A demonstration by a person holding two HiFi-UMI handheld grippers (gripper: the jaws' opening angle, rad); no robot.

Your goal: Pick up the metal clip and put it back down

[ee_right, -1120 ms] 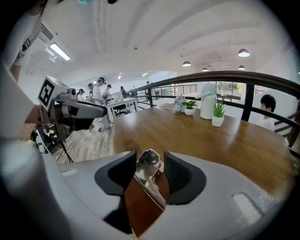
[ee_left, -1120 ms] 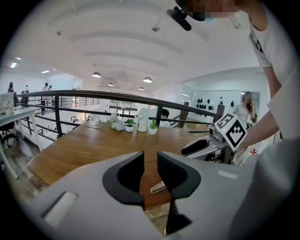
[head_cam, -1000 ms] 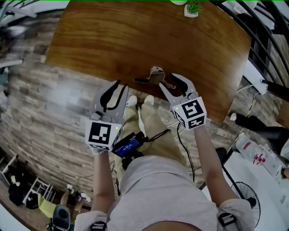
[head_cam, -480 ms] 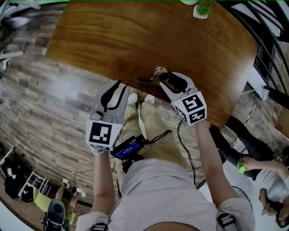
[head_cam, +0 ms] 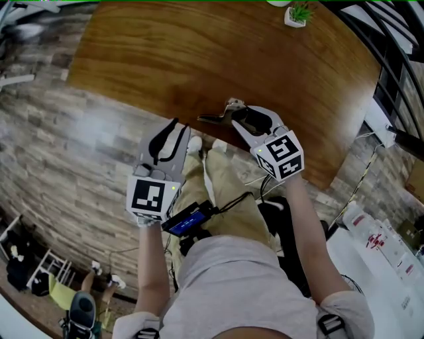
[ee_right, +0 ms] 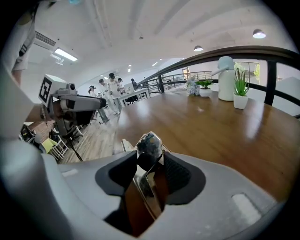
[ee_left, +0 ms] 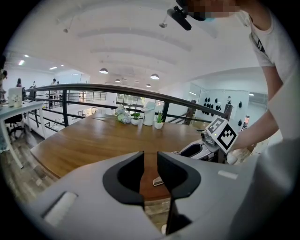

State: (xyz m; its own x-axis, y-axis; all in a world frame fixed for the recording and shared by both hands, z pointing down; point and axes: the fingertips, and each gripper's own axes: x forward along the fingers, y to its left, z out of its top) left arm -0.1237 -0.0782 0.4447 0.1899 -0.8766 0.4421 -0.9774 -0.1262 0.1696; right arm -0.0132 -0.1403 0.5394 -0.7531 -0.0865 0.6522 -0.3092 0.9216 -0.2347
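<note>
Metal clip (head_cam: 228, 111) is where the action is: it lies on the wooden table (head_cam: 199, 53), close to the table's near edge, and the right gripper (head_cam: 246, 118) has its jaws set either side of it. Seen along the right gripper (ee_right: 150, 159), the clip (ee_right: 149, 145) stands up in the gap with its shiny leaf trailing back between the pads. The jaws have just been closing round it from a wide spread, and they look close against its sides, but I judge they have not clamped, since the clip rests on the table

The left gripper (head_cam: 173, 127) hangs off the table, out past its near edge over the plank floor, jaws partly open with a narrow slot between them and nothing in it. From the left gripper (ee_left: 150, 164) the table's edge and a bit of the clip show through that slot

At the table's far edge stand a small potted plant (head_cam: 299, 13) and a white jug (ee_right: 226, 77), well apart from the work

To do this step well, I would finish the squeeze squarely on the clip's broad sides, not on the thin leaf, so it cannot twist or spring out. The jaws should feel firm before any lift. Then raise it straight up, only just clear of the table, keeping it level, and set it down flat away from the table's edge before letting go
</note>
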